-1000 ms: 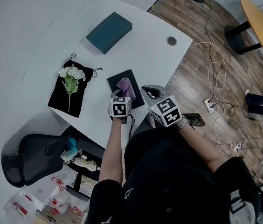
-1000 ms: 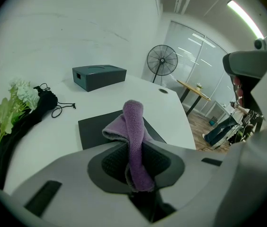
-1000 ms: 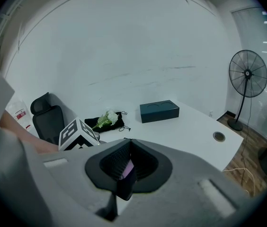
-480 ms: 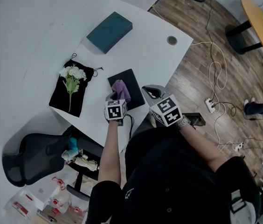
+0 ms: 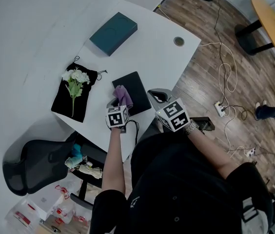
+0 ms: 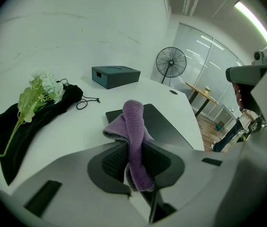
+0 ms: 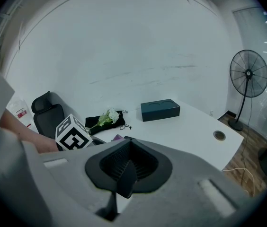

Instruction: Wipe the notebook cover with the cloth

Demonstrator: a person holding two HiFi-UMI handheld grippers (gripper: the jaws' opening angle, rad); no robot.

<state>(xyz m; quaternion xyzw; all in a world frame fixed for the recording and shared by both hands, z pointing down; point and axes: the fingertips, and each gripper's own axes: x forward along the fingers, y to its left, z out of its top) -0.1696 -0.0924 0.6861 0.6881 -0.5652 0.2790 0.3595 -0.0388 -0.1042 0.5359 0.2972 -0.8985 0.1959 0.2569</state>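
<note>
A black notebook lies flat near the white table's front edge; the left gripper view shows its cover just ahead of the jaws. My left gripper is shut on a purple cloth, whose free end drapes onto the notebook's near left part. In the left gripper view the cloth stands pinched upright between the jaws of the left gripper. My right gripper hangs at the table's front edge, right of the notebook, shut with nothing in it; its jaws meet.
A teal box sits at the back of the table. A black pouch with a white flower sprig lies at the left. A cable grommet is at the right. An office chair stands below left.
My left gripper has drawn back toward me and leftward with the cloth, dragging it across the notebook cover. The right gripper has stayed in place.
</note>
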